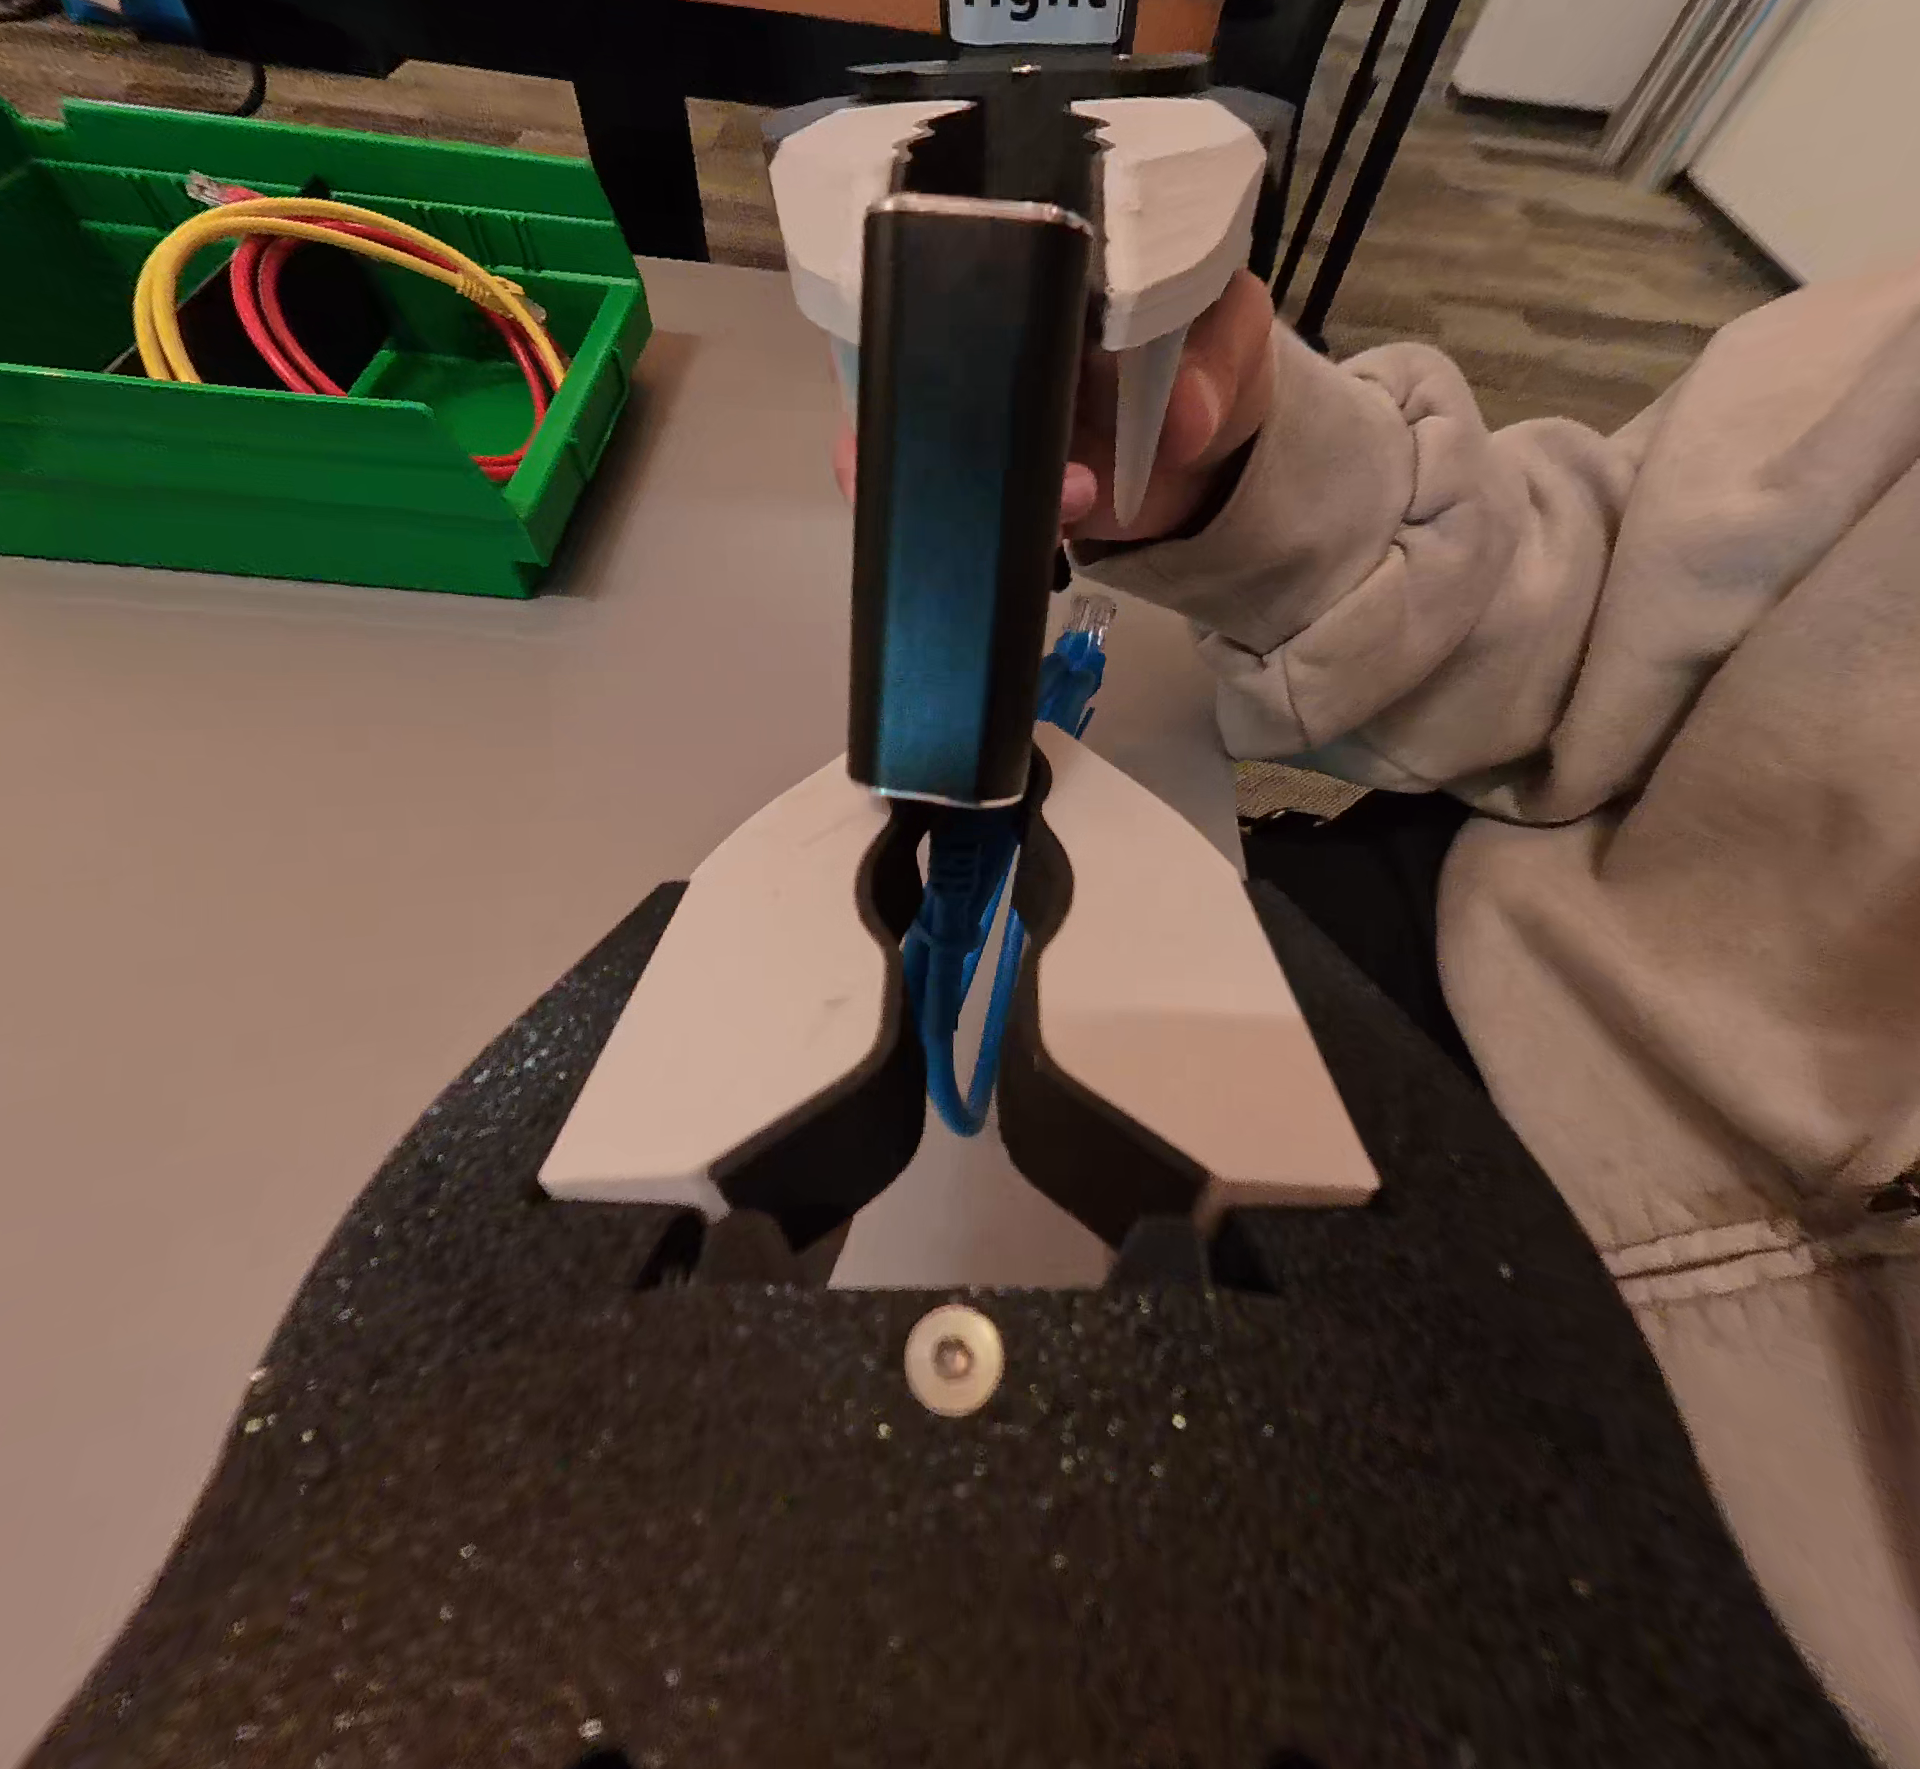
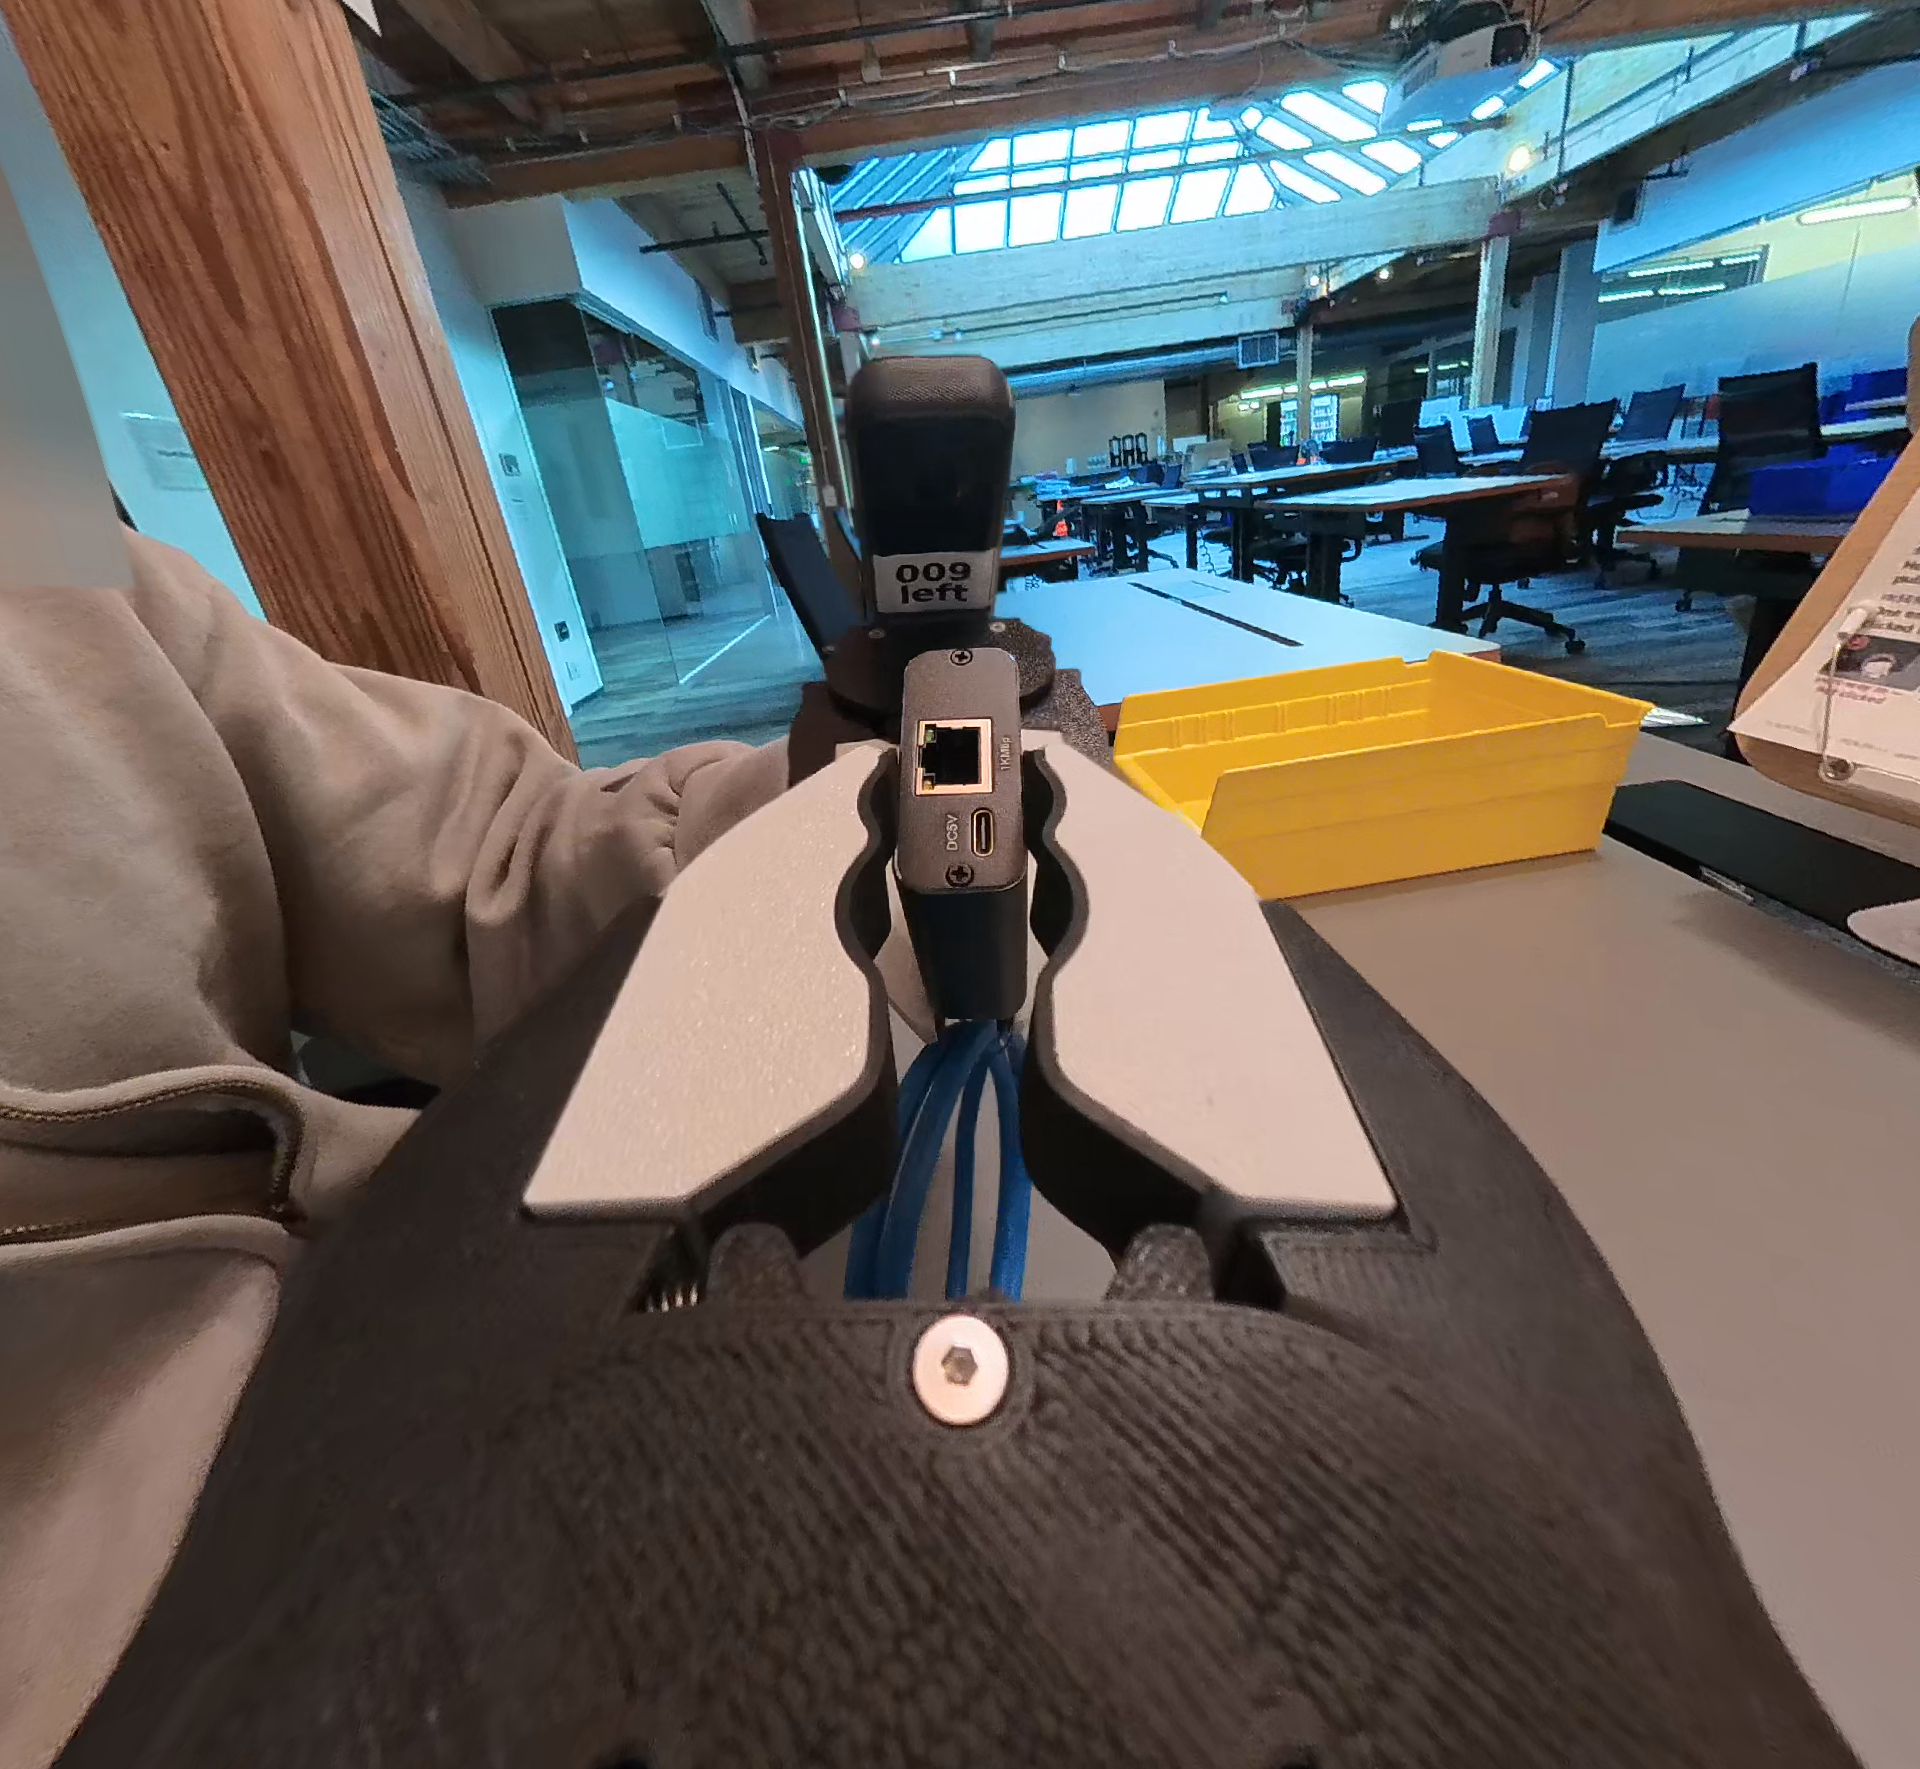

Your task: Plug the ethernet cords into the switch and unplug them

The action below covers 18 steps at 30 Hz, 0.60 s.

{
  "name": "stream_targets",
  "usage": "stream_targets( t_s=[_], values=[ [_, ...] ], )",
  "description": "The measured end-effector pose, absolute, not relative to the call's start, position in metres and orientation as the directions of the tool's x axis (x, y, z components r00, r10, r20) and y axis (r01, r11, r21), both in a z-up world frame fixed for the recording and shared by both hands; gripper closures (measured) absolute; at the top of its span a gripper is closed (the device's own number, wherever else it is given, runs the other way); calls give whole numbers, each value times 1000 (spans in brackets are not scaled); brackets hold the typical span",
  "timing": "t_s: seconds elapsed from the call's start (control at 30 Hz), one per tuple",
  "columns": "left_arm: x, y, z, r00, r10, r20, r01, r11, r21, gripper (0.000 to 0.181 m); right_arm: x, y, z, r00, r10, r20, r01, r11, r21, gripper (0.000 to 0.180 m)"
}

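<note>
Both claws, left claw [image 1: 961, 805] and right claw [image 2: 961, 784], grip the slim black metal switch [image 2: 961, 784].
Blue ethernet cord [image 1: 961, 992] hangs between the fingers; keep the switch steady, I think.

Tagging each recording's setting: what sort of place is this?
Most likely an open-plan office or shared workspace: rows of desks with office chairs, a glass-walled room, and a skylight under exposed wooden beams.

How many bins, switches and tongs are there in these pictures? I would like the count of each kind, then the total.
Bins: 2, the green bin and the yellow bin
Switch: 1, the switch
Tongs: 2, the left tongs and the right tongs, both shut on the switch
Total: 5
</note>
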<state>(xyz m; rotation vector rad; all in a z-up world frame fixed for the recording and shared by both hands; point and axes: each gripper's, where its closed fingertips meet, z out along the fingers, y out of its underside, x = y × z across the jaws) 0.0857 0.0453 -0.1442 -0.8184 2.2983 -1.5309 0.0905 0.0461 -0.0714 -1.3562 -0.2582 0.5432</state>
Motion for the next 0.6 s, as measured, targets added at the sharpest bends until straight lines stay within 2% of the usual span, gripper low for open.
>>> stream_targets(
  t_s=[0.13, 0.33, 0.47, 0.6],
  values=[
    [86, 43, -149, -817, -558, 149, -329, 237, -914, 168, 92, 48, -76, 859, 495, -130, -200, 91, -976, 156],
    [88, 42, -156, -817, -561, 131, -339, 285, -897, 168, 97, 50, -82, 880, 455, -137, -185, 60, -981, 155],
    [89, 43, -158, -817, -563, 123, -342, 301, -890, 167, 98, 55, -82, 862, 468, -194, -257, 74, -964, 155],
    [89, 44, -157, -808, -571, 148, -347, 256, -902, 167, 96, 54, -84, 878, 457, -143, -191, 62, -980, 155]
  ],
)
